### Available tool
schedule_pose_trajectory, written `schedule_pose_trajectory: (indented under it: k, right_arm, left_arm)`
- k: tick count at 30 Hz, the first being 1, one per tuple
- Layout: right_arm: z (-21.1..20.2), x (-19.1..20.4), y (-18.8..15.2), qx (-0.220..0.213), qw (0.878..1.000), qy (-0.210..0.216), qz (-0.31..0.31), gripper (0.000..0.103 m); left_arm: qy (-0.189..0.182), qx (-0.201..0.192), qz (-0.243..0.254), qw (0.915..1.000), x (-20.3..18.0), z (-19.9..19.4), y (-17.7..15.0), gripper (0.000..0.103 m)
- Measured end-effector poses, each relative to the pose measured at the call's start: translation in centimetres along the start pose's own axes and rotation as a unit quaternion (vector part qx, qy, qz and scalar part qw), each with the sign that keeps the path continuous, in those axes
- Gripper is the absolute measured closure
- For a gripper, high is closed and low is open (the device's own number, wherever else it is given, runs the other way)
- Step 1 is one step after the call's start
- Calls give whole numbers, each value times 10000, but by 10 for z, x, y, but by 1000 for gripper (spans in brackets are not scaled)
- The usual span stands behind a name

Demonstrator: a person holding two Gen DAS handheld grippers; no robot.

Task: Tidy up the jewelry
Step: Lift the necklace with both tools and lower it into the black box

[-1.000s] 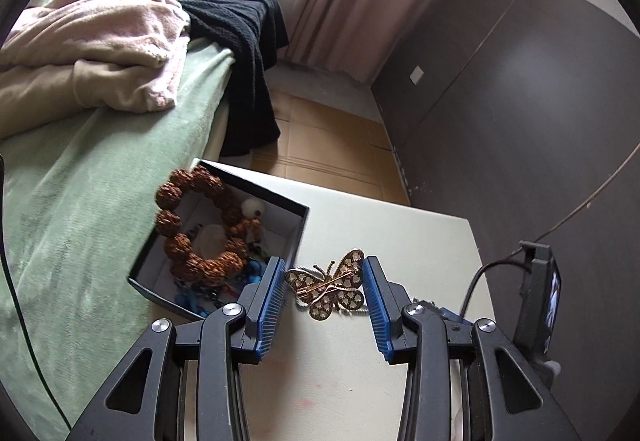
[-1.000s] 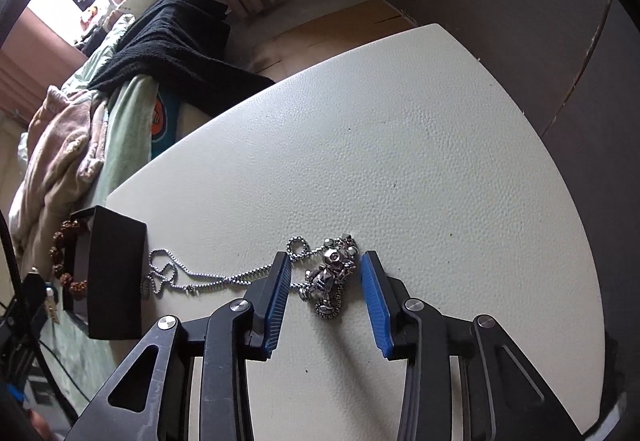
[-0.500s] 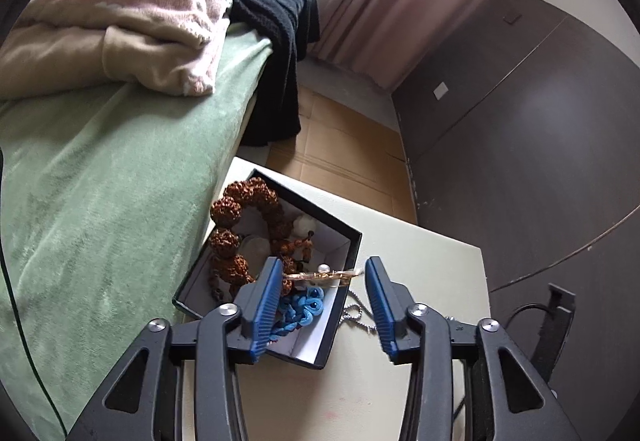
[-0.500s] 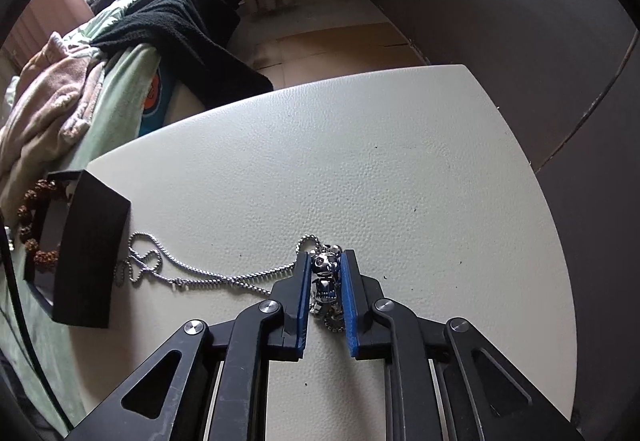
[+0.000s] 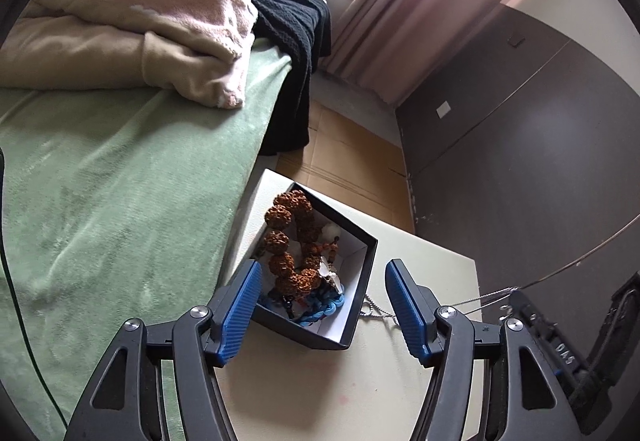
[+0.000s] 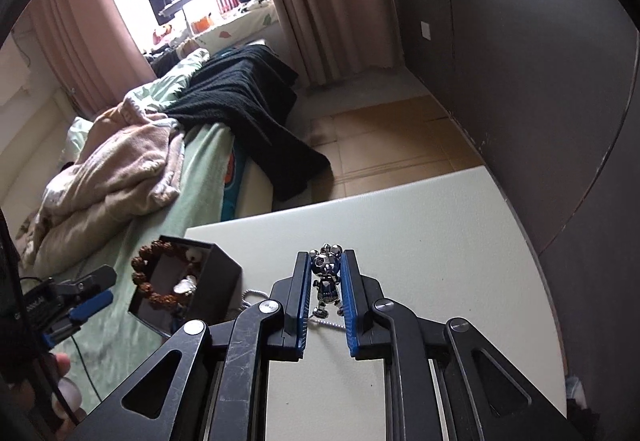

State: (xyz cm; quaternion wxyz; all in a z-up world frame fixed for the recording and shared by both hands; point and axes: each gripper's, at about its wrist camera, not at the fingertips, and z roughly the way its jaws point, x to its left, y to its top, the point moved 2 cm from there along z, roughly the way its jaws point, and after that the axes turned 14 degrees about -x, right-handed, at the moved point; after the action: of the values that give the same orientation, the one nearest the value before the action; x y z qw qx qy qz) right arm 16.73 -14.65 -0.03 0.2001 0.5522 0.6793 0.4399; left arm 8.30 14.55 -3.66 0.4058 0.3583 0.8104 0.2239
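Observation:
A black jewelry box [image 5: 362, 307] with a white lining stands on the cream table's left edge. It holds a brown bead bracelet [image 5: 288, 241], a blue cord piece [image 5: 324, 305] and a butterfly brooch [image 5: 330, 275]. My left gripper [image 5: 322, 307] is open and empty, raised over the box. My right gripper [image 6: 327, 273] is shut on a silver bear pendant [image 6: 327, 275] and holds it lifted above the table. Its chain [image 6: 250, 295] trails down to the table beside the box [image 6: 216, 273]; the chain also shows in the left wrist view [image 5: 378, 311].
The cream table [image 6: 432, 241] meets a green-covered bed [image 5: 100, 201] on the left. Pink blankets [image 5: 132, 21] and a black knit throw [image 6: 248, 101] lie on the bed. A dark wall [image 5: 520, 161] runs along the right.
My left gripper let the butterfly brooch go into the box, opened wide and rose. My right gripper closed on the bear pendant and lifted it off the table.

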Motion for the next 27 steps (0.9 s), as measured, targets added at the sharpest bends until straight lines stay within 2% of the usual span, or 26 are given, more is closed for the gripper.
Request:
schedule_pose_trajectory:
  k: [10, 14, 19, 27]
  right_arm:
    - [-45, 58, 64, -660, 9963, 128, -526, 87]
    - [-62, 83, 89, -820, 9942, 444, -538, 87]
    - [-82, 118, 117, -1181, 9887, 460, -796, 87]
    - [-108, 167, 152, -1644, 9800, 421, -1039, 87]
  left_arm:
    - [-15, -221, -147, 9996, 14, -19, 15, 38]
    - [-61, -274, -265, 9993, 22, -25, 22, 38]
    - [-146, -357, -482, 9981, 33, -31, 29, 31]
    - [-290, -381, -692, 9965, 45, -36, 36, 31]
